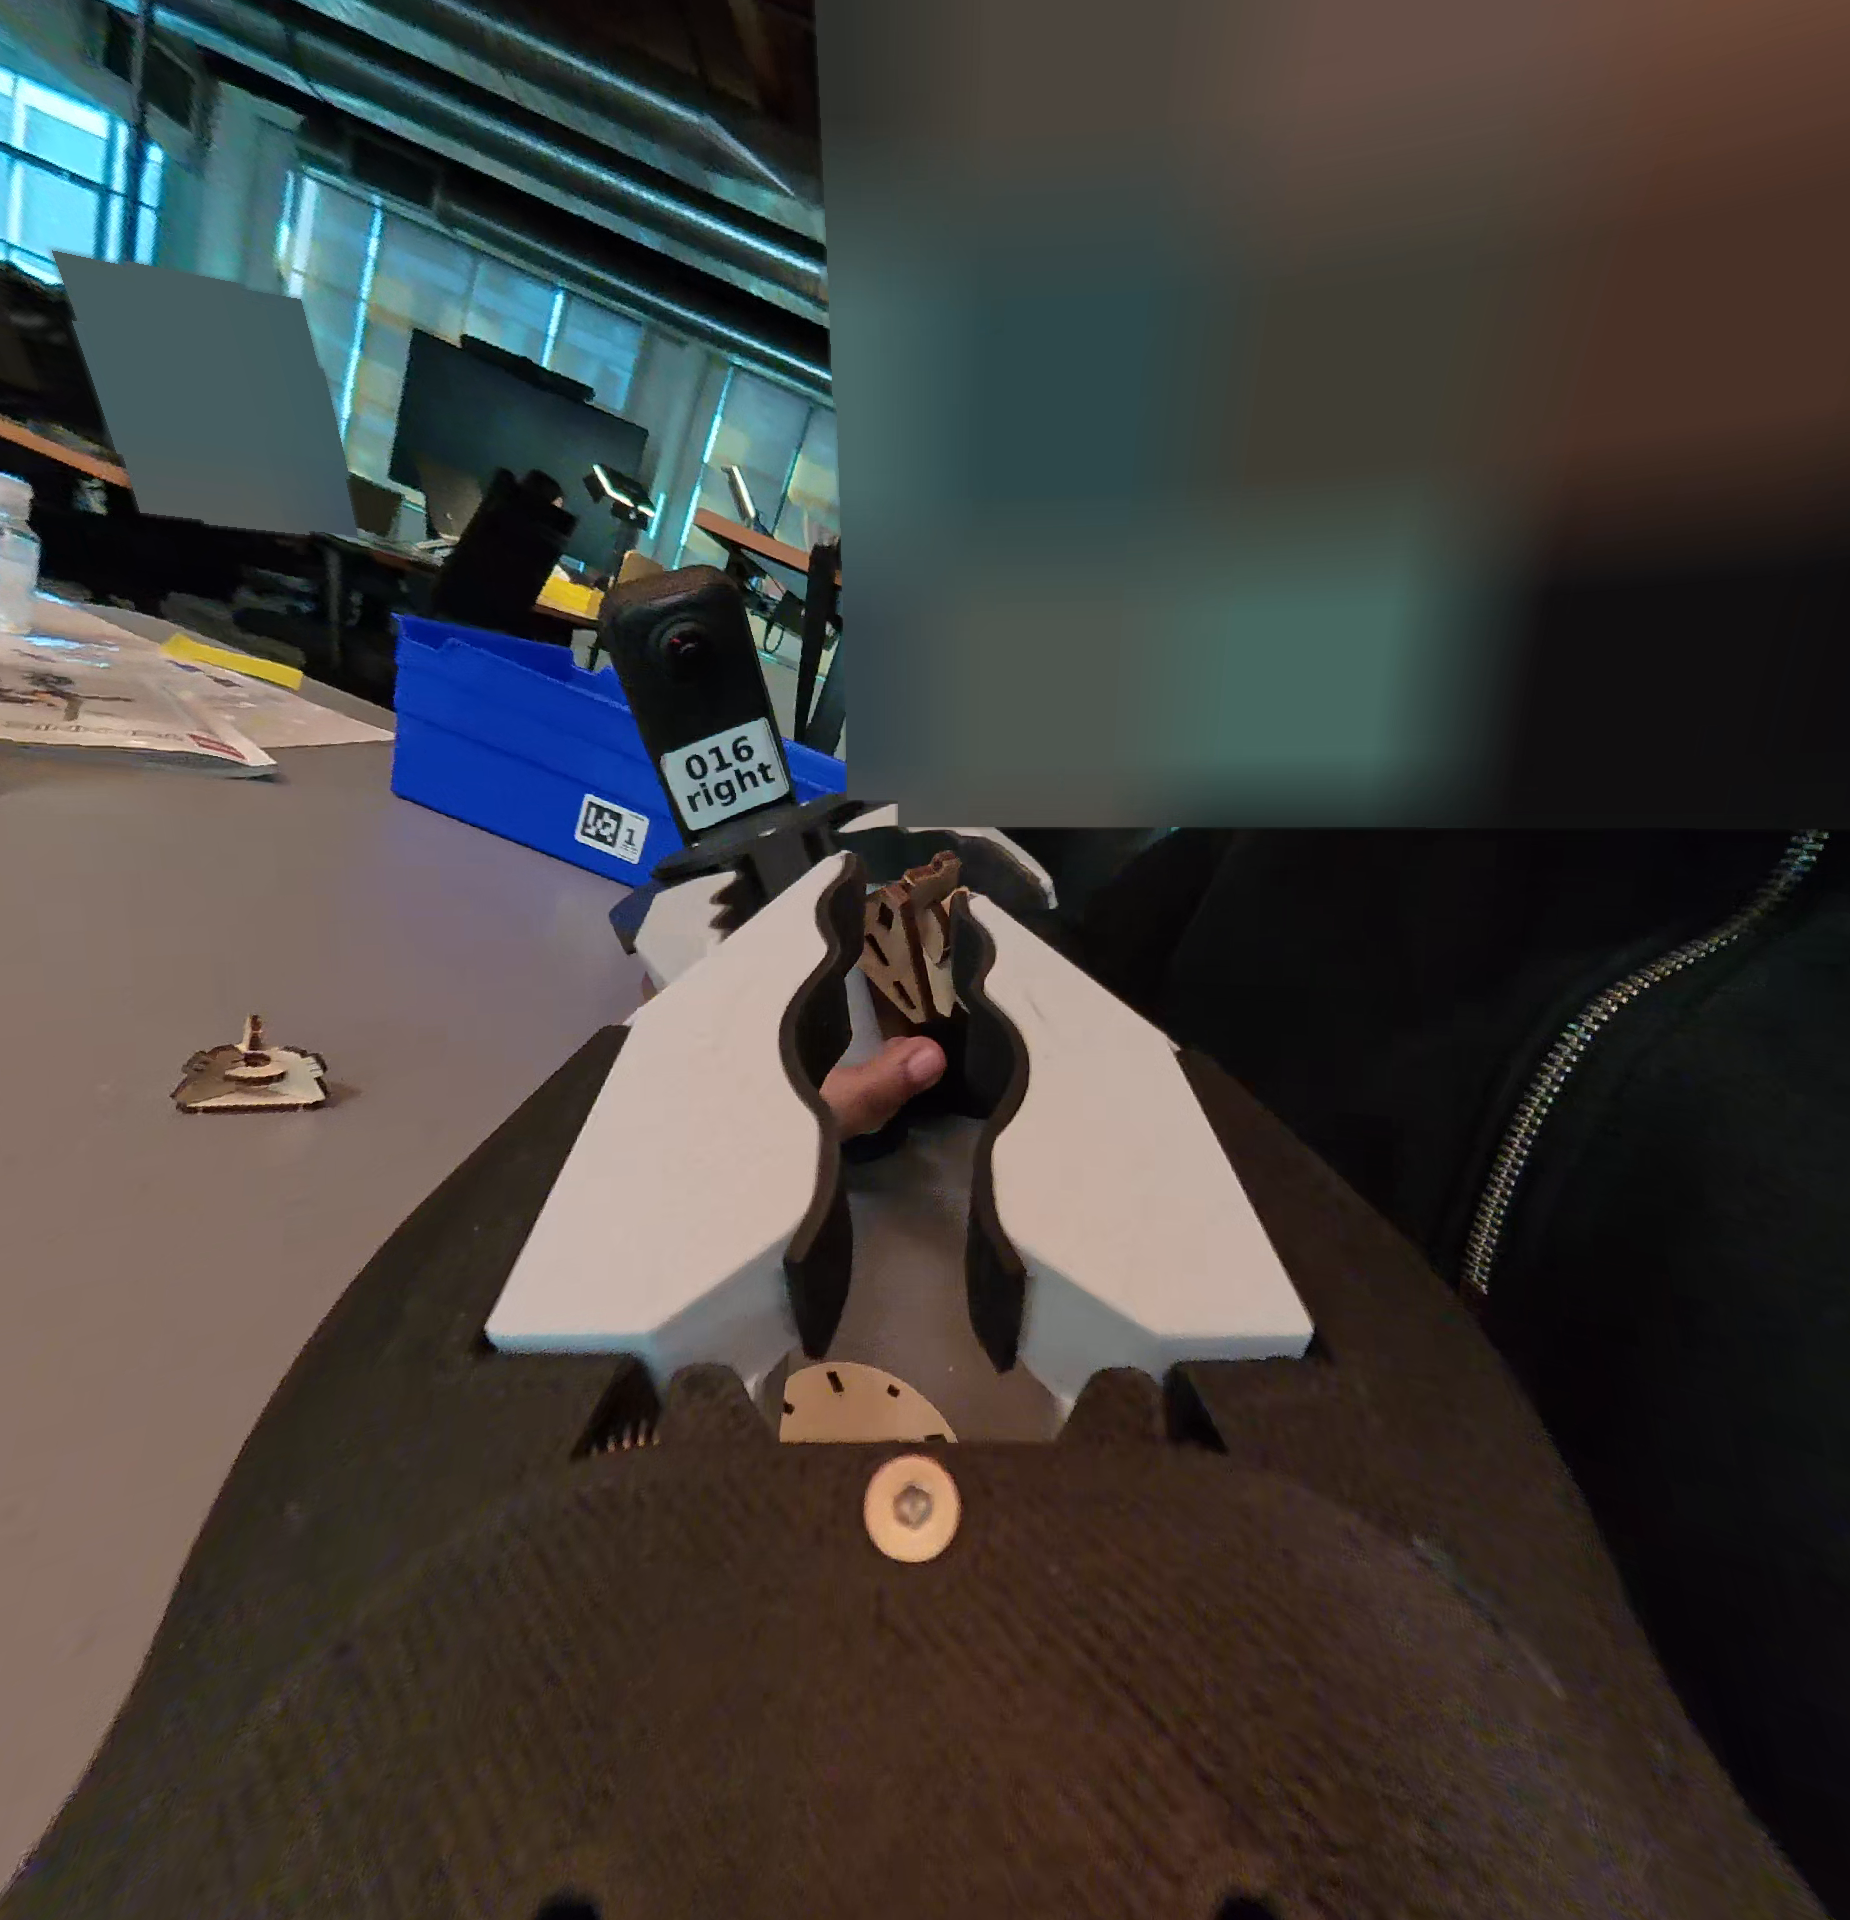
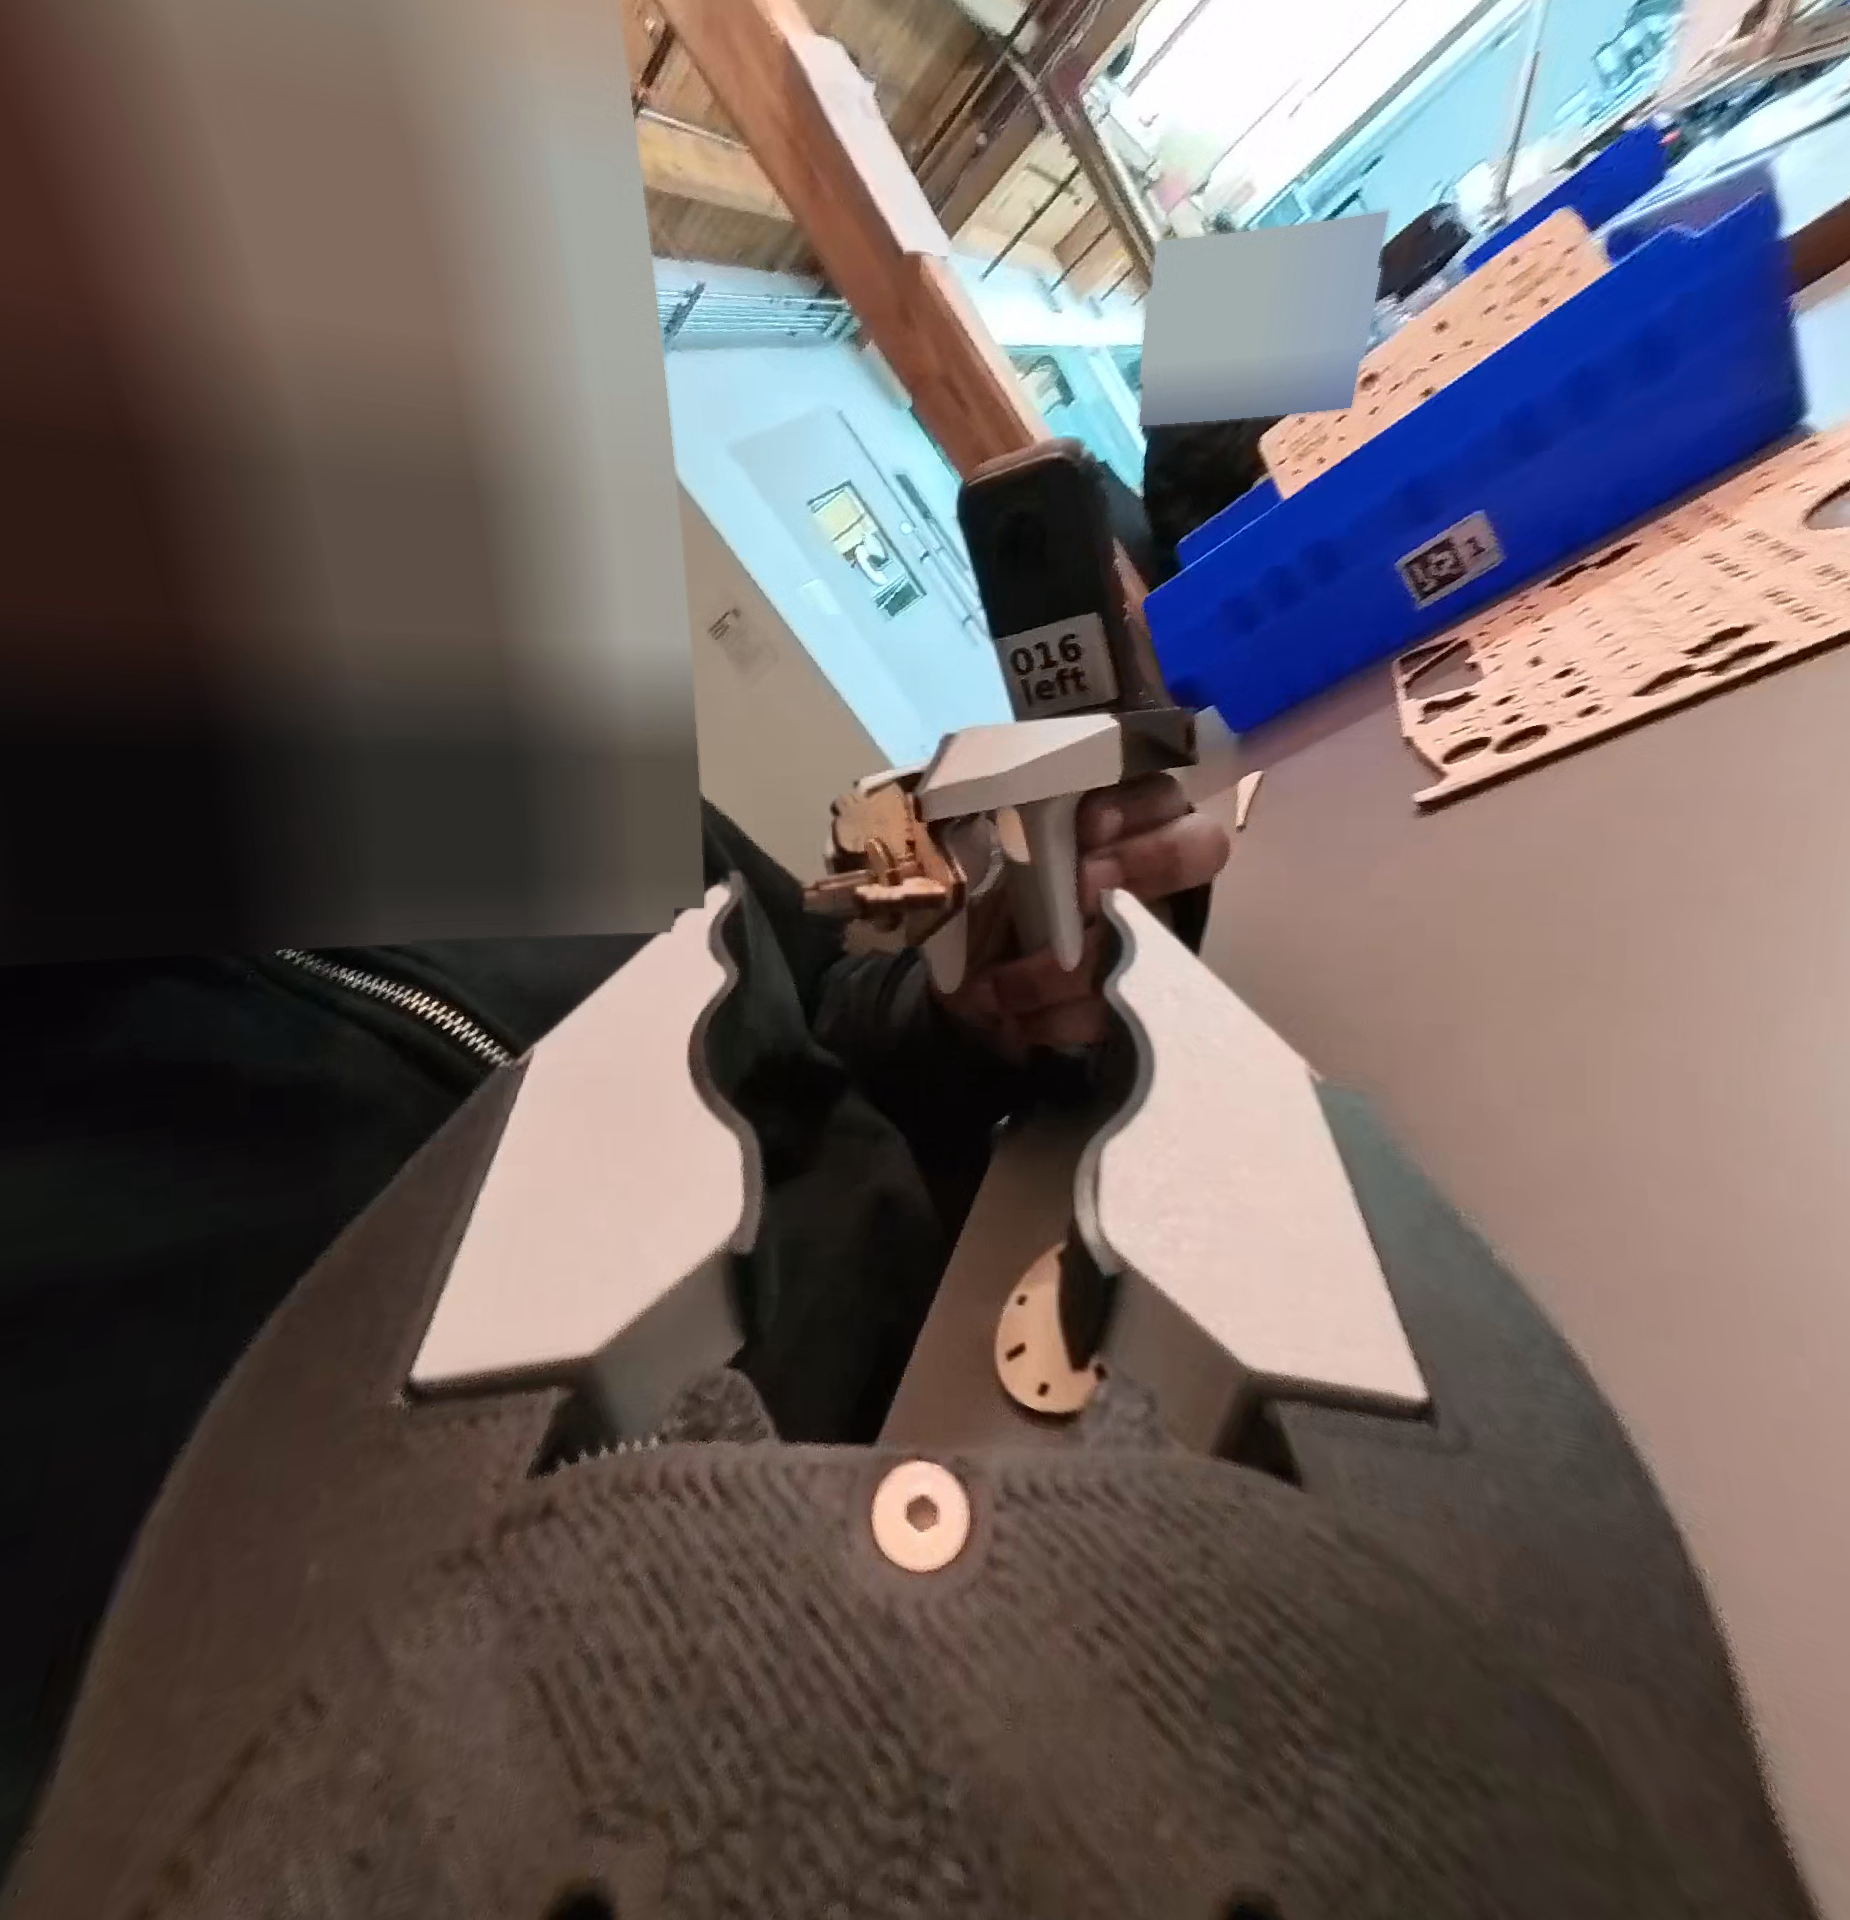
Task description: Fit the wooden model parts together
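Small wooden assembly (image 1: 913, 940) clamped between narrowly closed jaws of left gripper (image 1: 905, 914), lifted above grey counter (image 1: 277, 1299), close to dark zipped jacket (image 1: 1523, 1143). Right gripper (image 2: 916, 925) facing it, jaws spread wide, holding nothing. Second wooden piece (image 1: 251, 1075) lying on counter; blue bin (image 1: 505, 727) behind; cut wooden sheet (image 2: 1648, 613) beside bin.

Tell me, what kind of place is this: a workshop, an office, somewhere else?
Probably a maker workshop or lab in a big industrial hall. A grey table carries a blue parts bin and laser-cut wooden sheets, the left gripper grips a small wooden assembly, and monitors stand under exposed ceiling ducts.
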Demonstrator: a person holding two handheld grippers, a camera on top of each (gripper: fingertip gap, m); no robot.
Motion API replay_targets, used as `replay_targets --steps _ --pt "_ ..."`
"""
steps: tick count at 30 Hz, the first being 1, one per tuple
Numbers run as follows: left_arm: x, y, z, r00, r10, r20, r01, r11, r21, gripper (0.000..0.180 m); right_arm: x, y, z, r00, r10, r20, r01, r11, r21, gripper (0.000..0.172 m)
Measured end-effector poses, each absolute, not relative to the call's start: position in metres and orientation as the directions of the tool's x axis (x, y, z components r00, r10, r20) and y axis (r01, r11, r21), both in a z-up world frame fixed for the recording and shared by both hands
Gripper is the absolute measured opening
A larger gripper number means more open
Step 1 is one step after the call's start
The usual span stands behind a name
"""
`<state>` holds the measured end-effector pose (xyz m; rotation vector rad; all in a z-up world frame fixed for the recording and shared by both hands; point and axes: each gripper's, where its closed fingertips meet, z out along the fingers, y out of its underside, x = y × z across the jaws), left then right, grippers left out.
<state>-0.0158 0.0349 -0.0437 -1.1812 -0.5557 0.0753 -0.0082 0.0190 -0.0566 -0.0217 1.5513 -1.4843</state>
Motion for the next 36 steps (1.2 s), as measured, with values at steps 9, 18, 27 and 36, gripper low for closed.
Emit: replay_targets --steps 9,18,27,36 --pt "-0.0121 0.0425 -0.0454 0.878 0.321 0.355 0.232 0.362 -0.903 0.013 -0.003 0.0264 -0.0487 -0.614 -0.635 -0.468 0.478 0.173 -0.861 0.03" --pt "-0.0143 0.042 -0.0489 0.87 0.315 0.379 0.258 0.364 -0.895 0.013 -0.007 0.0262 -0.0523 -0.78 -0.578 -0.241 0.254 0.059 -0.965 0.03" --pt "-0.0145 0.045 -0.054 0.858 0.275 0.435 0.327 0.362 -0.873 0.009 -0.0107 0.0267 -0.0558 -0.797 -0.568 -0.204 0.207 0.059 -0.977 0.018" --pt "-0.0143 0.0451 -0.0525 0.86 0.253 0.444 0.338 0.37 -0.865 0.009 -0.0099 0.0271 -0.0556 -0.774 -0.593 -0.222 0.243 0.045 -0.969 0.02"
